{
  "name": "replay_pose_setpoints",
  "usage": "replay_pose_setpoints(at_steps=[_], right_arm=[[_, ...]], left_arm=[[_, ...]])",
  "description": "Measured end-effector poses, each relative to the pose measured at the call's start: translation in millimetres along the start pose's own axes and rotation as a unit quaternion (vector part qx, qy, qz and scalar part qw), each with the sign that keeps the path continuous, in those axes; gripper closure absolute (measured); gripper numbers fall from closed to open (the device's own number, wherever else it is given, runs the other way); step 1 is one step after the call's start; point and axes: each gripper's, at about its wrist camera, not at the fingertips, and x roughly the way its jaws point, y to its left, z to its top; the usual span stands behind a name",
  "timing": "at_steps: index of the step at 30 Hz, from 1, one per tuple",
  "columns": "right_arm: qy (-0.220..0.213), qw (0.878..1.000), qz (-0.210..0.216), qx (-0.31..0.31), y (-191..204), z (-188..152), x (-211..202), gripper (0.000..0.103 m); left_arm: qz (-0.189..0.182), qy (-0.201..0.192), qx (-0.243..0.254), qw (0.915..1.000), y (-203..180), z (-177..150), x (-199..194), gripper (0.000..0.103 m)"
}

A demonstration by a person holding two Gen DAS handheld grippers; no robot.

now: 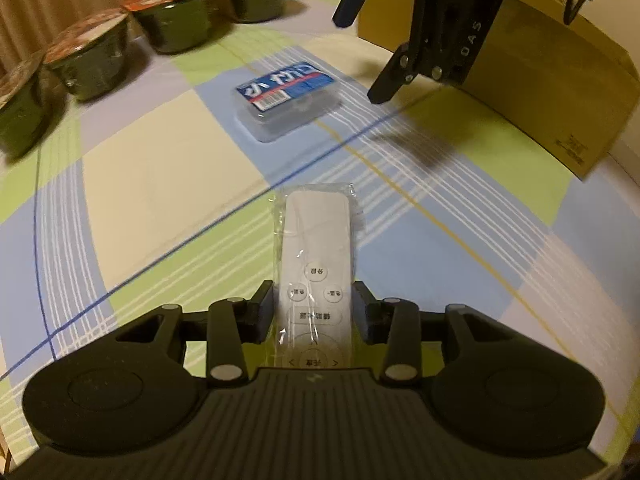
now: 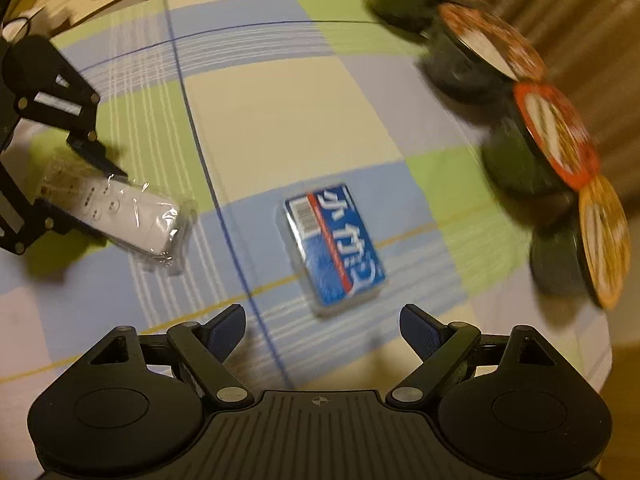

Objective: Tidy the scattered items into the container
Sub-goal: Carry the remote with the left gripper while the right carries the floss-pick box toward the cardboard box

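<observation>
You have one wrapped white remote (image 1: pixel 316 256) clamped between your left gripper (image 1: pixel 314 306) fingers, low over the checked tabletop (image 1: pixel 160 184). One blue card box (image 2: pixel 335 246) lies flat ahead of your right gripper (image 2: pixel 322 326), fingers spread wide and empty. Four lidded bowls (image 1: pixel 92 56) line the far edge; the cardboard container (image 1: pixel 552 92) stands opposite them.

Remote (image 1: pixel 316 256) lies on the table (image 1: pixel 160 176), w/ the left gripper (image 1: pixel 314 308) closed on its sides. Card pack (image 1: pixel 288 100) sits farther ahead. Bowls (image 1: pixel 176 16) line the far left edge. Box (image 1: pixel 540 92) stands at right, behind the right gripper (image 1: pixel 362 36).
</observation>
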Motion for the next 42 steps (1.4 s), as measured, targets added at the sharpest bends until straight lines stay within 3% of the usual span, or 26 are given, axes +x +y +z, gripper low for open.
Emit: replay_pose_setpoints(at_steps=[2,5,9,13,15,18,23,28,34,38,42], right_arm=[[-0.005,0.999,0.002,-0.034,-2,5,9,0.013],[-0.005,0.997,0.006,-0.074,-7,14,27,0.013],[0.006,0.995,0.016,-0.101,-10,27,46,0.013],[0.034,0.995,0.041,-0.087,-14,33,60,0.015],[0.037,0.996,0.062,-0.05,-22,34,59,0.042],[0.061,0.996,0.068,0.002,-26,30,56,0.042],[0.072,0.993,0.058,0.077,-10,2,36,0.043],[0.076,0.98,0.052,0.178,23,-37,7,0.043],[0.083,0.966,0.053,0.24,74,-81,-27,0.043],[0.073,0.947,0.056,0.308,98,-109,-43,0.042],[0.078,0.946,0.045,0.31,121,-116,-46,0.042]], left_arm=[[0.012,-0.002,0.002,0.9999,-1,1,3,0.051],[0.015,-0.006,-0.008,0.9998,3,3,6,0.044],[0.012,-0.007,-0.011,0.9998,7,5,7,0.044],[0.005,-0.007,-0.013,0.9999,8,5,8,0.047],[0.001,-0.007,-0.016,0.9998,7,5,8,0.05],[-0.002,-0.008,-0.02,0.9998,7,5,8,0.053],[-0.008,-0.006,-0.027,0.9996,3,3,5,0.068],[-0.01,0.006,-0.025,0.9996,-7,-2,-2,0.069],[-0.025,0.021,-0.007,0.9994,-35,-15,-17,0.069],[-0.028,0.028,-0.001,0.9992,-52,-26,-23,0.069],[-0.023,0.034,0.009,0.9991,-63,-31,-27,0.069]])
